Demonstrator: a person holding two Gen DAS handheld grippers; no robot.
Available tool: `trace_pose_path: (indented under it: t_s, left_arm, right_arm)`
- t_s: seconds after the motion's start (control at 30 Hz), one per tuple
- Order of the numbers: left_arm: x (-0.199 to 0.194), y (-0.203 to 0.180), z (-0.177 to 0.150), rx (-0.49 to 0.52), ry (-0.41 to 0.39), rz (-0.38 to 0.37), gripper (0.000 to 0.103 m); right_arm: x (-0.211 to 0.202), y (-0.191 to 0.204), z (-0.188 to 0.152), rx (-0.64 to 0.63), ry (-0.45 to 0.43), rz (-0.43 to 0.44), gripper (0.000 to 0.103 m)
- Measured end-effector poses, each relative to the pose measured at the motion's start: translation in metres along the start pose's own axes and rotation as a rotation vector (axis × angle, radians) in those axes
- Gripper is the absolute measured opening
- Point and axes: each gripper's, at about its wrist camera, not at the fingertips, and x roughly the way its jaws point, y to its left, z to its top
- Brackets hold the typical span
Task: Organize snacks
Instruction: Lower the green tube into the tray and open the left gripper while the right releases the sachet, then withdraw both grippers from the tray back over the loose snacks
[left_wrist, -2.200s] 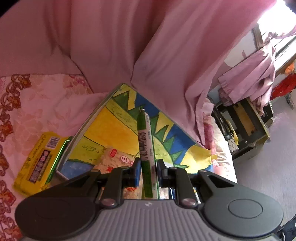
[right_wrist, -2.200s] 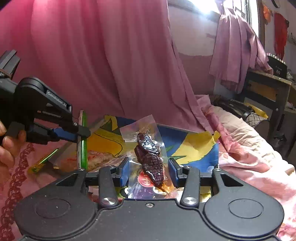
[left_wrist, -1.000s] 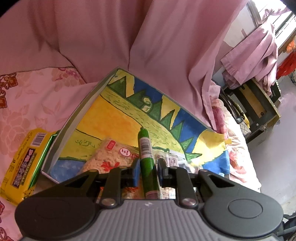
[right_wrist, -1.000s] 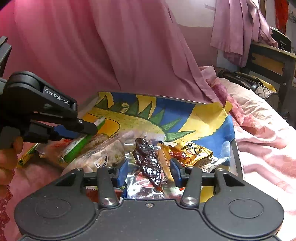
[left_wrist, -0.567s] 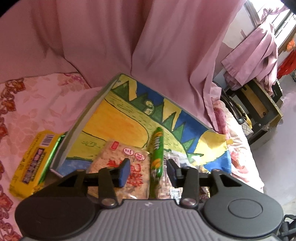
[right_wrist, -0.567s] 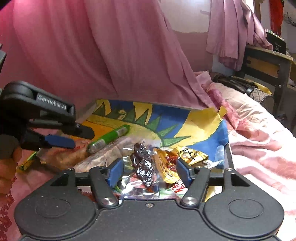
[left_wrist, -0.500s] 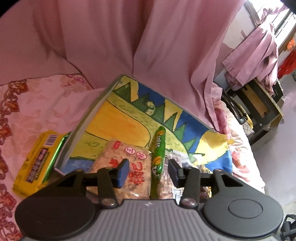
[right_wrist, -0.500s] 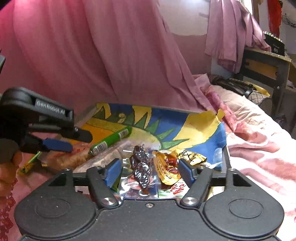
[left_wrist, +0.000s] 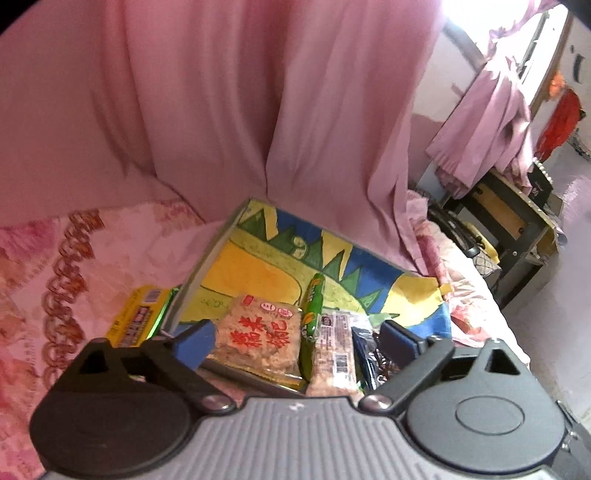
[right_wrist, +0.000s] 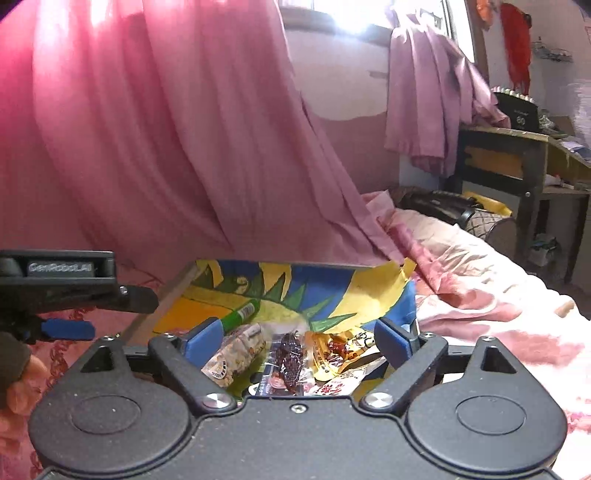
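Note:
A tray (left_wrist: 280, 258) lined with a blue, yellow and green drawing lies on the pink bedspread. In it rest a green snack stick (left_wrist: 312, 302), a clear bag of pale crackers with red writing (left_wrist: 258, 339) and a narrow pale bar (left_wrist: 332, 350). My left gripper (left_wrist: 299, 341) hovers above them, its jaws opening wide with nothing pressed between the pads. In the right wrist view the clear packet with the dark dried snack (right_wrist: 290, 354) lies in the tray (right_wrist: 376, 291) beside a golden wrapper (right_wrist: 336, 350) and the green snack stick (right_wrist: 240, 314). My right gripper (right_wrist: 301, 341) is opening above it, holding nothing.
A yellow and green snack box (left_wrist: 142, 314) lies on the bedspread left of the tray. A pink curtain (left_wrist: 258, 110) hangs right behind it. A dark desk (right_wrist: 517, 158) draped with purple cloth stands at the far right. A hand (right_wrist: 18, 373) holds the left gripper (right_wrist: 70, 295).
Both grippers have let go: the green stick and the dark snack packet now lie in the tray. Both sets of jaws have spread wide and both grippers have lifted and drawn back.

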Motion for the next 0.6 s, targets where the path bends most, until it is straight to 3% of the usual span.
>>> trace_pose_path:
  t_s: [0.37,0.6]
  left_arm:
    - [-0.069,-0.015,-0.026,0.133,-0.122,0.077,0.102]
    - [-0.101,-0.009,-0.048,0.132,-0.127,0.117,0.102]
  right_arm:
    - [-0.052,-0.003,-0.003,0.024,-0.055,-0.003,0.102]
    - [-0.093,-0.004,-0.016,0.03,-0.067,0.008,0.102]
